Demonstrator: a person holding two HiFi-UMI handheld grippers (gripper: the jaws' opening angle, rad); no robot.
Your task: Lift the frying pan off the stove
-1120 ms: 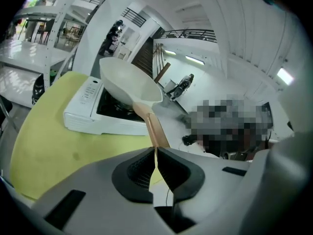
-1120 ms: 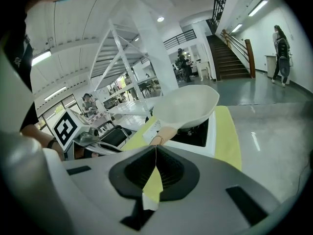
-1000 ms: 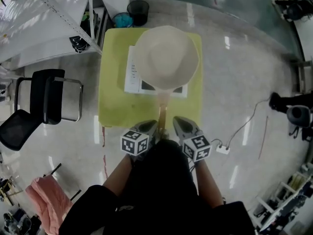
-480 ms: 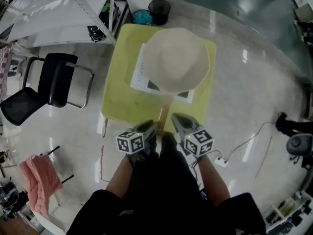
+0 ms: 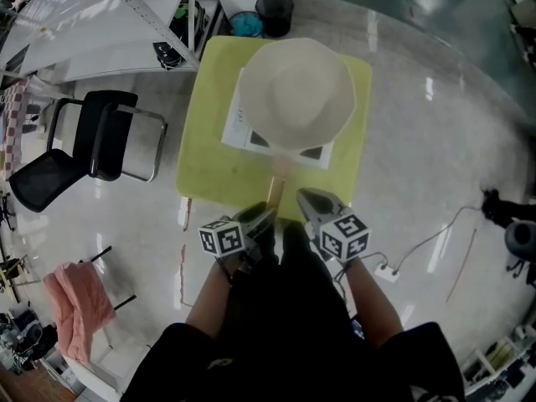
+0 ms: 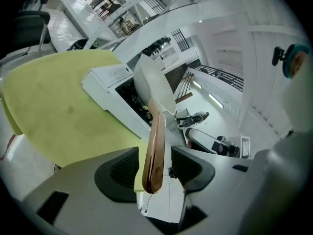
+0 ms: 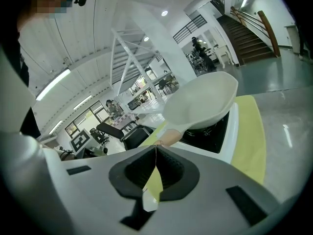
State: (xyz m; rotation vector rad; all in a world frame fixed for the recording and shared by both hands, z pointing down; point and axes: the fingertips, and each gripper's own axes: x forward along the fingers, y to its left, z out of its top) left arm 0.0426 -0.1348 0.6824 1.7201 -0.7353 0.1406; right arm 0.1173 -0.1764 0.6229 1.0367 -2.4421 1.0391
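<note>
One cream frying pan (image 5: 298, 90) on stove (image 5: 237, 126) — handle (image 6: 155, 146) between left gripper (image 5: 260, 219) fingers, just spread, right gripper (image 5: 311, 204) fingers pressed together

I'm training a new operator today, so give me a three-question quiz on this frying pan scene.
1. True or false: the jaws of the right gripper stand wide apart.
2. What stands between the jaws of the left gripper? A) the pan handle B) a cloth C) nothing
3. What colour is the table under the stove?
Key: 1 false, shut and empty. 2 A; those jaws have just been opening and do not press it. 3 yellow-green.
</note>
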